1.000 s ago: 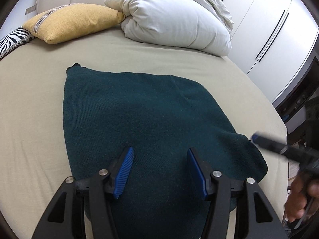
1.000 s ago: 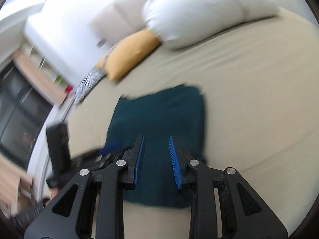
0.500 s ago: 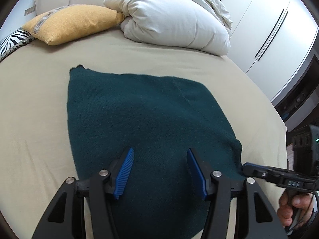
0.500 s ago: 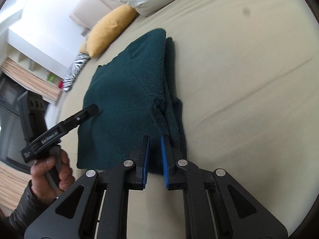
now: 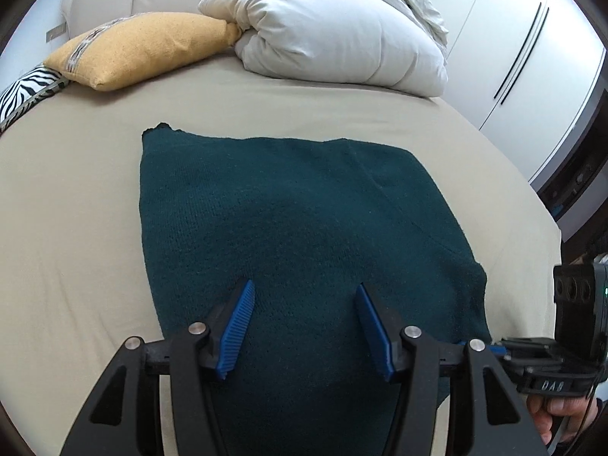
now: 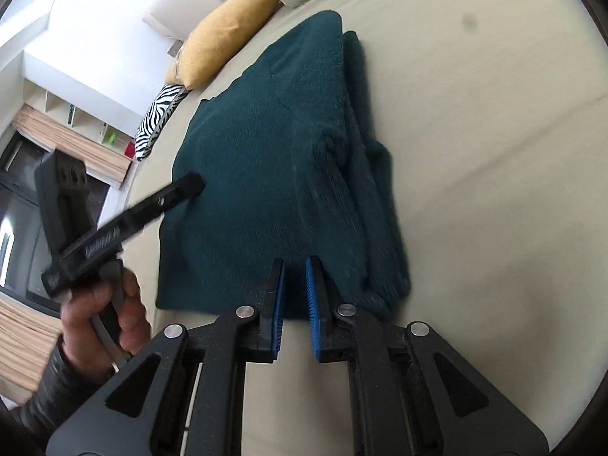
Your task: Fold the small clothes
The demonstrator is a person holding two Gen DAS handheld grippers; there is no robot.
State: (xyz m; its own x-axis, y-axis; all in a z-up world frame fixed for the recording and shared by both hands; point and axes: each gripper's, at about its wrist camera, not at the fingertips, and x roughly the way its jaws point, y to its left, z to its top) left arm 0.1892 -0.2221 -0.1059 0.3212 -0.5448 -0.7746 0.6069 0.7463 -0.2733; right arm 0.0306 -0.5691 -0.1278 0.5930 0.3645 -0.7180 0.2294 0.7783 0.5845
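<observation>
A dark teal knitted garment (image 5: pixel 288 220) lies flat on the beige bed, with its right side folded over in layers (image 6: pixel 364 174). My left gripper (image 5: pixel 304 296) is open, hovering over the garment's near edge with nothing between its blue pads. In the right wrist view the left gripper (image 6: pixel 190 184) reaches over the garment's left edge. My right gripper (image 6: pixel 295 266) sits at the garment's near right corner, its jaws narrowed to a small gap with nothing visibly between them. It also shows at the right edge of the left wrist view, its tips hidden.
The beige bed (image 5: pixel 76 190) carries a yellow cushion (image 5: pixel 140 49), a zebra-print cushion (image 5: pixel 26 87) and a folded white duvet (image 5: pixel 334 34) at the head. White wardrobe doors (image 5: pixel 532 57) stand on the right. A shelf and window (image 6: pixel 57 133) lie beyond the left side.
My right gripper swung down to the garment's near right corner and its jaws narrowed. The garment's right sleeve end now lies folded onto the body. My left gripper barely moved.
</observation>
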